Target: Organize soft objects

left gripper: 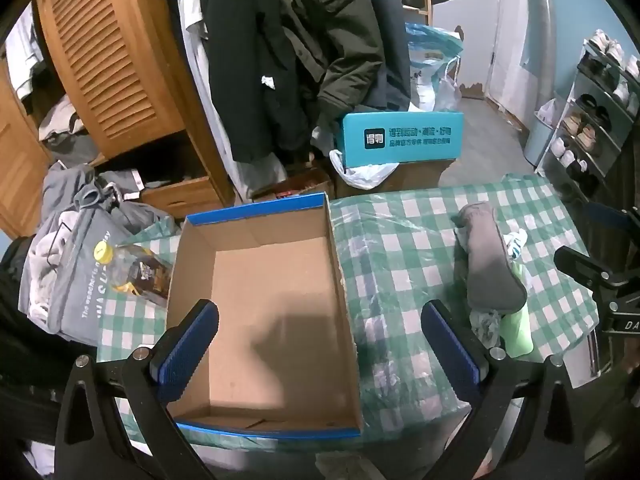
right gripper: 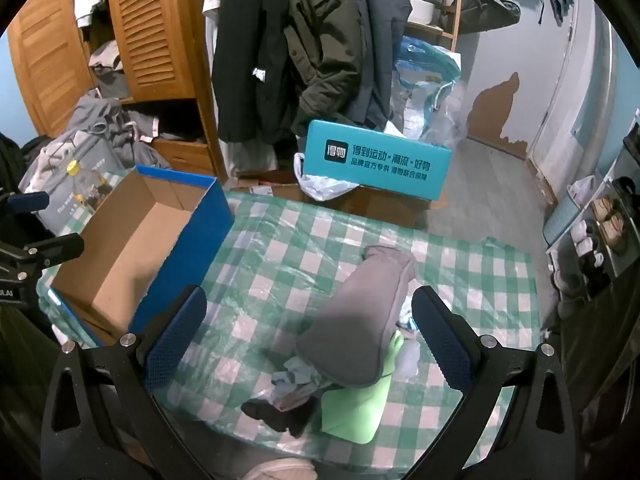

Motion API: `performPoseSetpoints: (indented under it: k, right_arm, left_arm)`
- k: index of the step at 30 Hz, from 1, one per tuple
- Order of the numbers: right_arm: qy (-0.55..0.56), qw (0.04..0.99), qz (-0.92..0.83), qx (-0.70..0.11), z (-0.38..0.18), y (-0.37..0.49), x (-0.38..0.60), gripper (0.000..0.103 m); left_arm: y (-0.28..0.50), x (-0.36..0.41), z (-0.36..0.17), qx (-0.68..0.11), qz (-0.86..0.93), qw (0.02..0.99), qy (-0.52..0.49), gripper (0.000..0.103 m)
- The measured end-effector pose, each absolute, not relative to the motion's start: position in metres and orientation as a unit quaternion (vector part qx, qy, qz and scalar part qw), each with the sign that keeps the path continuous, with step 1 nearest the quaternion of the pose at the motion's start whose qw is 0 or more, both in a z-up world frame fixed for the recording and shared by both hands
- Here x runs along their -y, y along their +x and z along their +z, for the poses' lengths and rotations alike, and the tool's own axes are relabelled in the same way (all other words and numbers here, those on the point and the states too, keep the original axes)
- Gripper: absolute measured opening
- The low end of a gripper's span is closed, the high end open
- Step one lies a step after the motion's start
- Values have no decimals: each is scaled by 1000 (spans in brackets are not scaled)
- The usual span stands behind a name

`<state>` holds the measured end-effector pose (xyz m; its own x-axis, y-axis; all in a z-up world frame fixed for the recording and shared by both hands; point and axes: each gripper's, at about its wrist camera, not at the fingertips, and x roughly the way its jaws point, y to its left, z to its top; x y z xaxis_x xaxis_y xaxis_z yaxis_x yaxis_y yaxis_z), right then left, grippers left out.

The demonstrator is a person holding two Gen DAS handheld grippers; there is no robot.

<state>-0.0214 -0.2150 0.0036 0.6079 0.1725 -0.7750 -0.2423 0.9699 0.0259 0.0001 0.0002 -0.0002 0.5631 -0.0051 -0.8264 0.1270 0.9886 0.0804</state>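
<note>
Two grippers are in use. The left gripper (left gripper: 320, 344) hovers over one cardboard box (left gripper: 340, 280), jaws spread wide with nothing between them; its blue pads (left gripper: 188, 348) frame the lower centre of the left wrist view. The right gripper (right gripper: 308, 332) is likewise released, jaws spread and empty, hanging above the pile of soft items in the lower centre of the right wrist view.

The box, blue outside and brown inside, has no lid and nothing in it. It stands on the table (left gripper: 400, 240), which carries a green-and-white checked cloth under clear plastic. In the right wrist view the box (right gripper: 192, 248) occupies the left middle of the frame.

The soft items lie together in one pile, well apart from the box, at the right of the left wrist view. Countable items:
- One grey sock (right gripper: 360, 320), uppermost, lying lengthwise across the pile; also visible in the left wrist view (left gripper: 488, 264).
- One light green cloth (right gripper: 356, 404), under the grey sock, at the near table edge.
- One dark sock (right gripper: 276, 412), touching the green cloth on its left.
- Several pale crumpled pieces (right gripper: 292, 380) between them; the exact number cannot be determined.

One bottle with a yellow cap (left gripper: 132, 268) lies just beside the box at the left of the left wrist view. One teal carton (right gripper: 376, 160) sits beyond the table, upper centre.
</note>
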Motion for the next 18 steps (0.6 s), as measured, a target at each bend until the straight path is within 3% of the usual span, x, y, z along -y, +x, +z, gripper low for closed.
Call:
performPoseSetpoints:
  k: [18]
  right_arm:
    - [-45,895,114,-429,4,-22,214,101]
  left_arm:
    - [2,-5,4,-462,-35,884,69,102]
